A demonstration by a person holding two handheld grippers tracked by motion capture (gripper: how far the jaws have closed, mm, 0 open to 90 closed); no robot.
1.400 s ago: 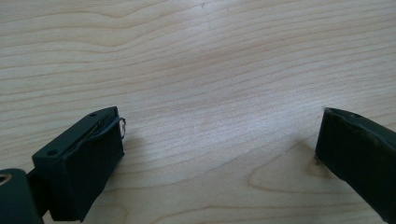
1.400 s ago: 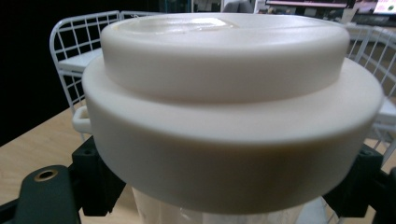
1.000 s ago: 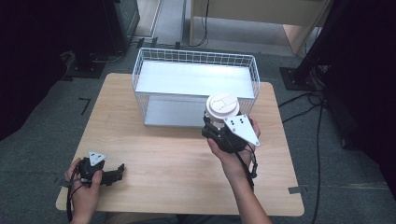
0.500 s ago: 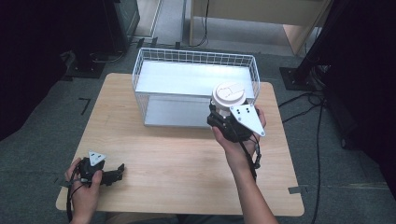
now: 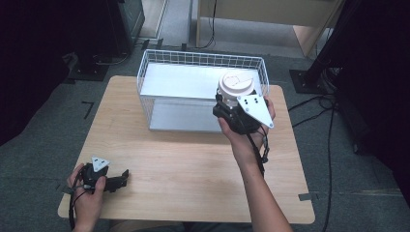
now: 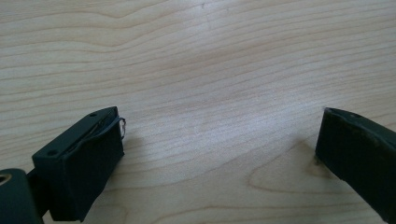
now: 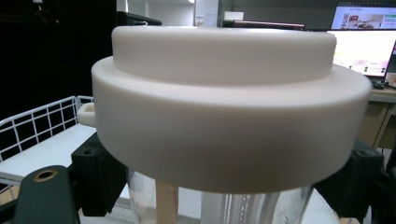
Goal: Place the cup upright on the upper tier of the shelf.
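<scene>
Over the wooden table, the right hand-held gripper clamps a lidded jar; the left hand-held gripper gapes empty.

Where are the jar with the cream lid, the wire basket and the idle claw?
jar (image 5: 236, 83), high view, top of its cream lid.
wire basket (image 5: 153, 57), high view, back rim.
left claw (image 5: 122, 178), high view, between its open tips, resting on the table.

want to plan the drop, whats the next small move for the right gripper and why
Probably carry the jar a little farther over the wire basket before lowering. The right gripper is shut on its clear body below the cream lid, held at the basket's near right corner.
</scene>
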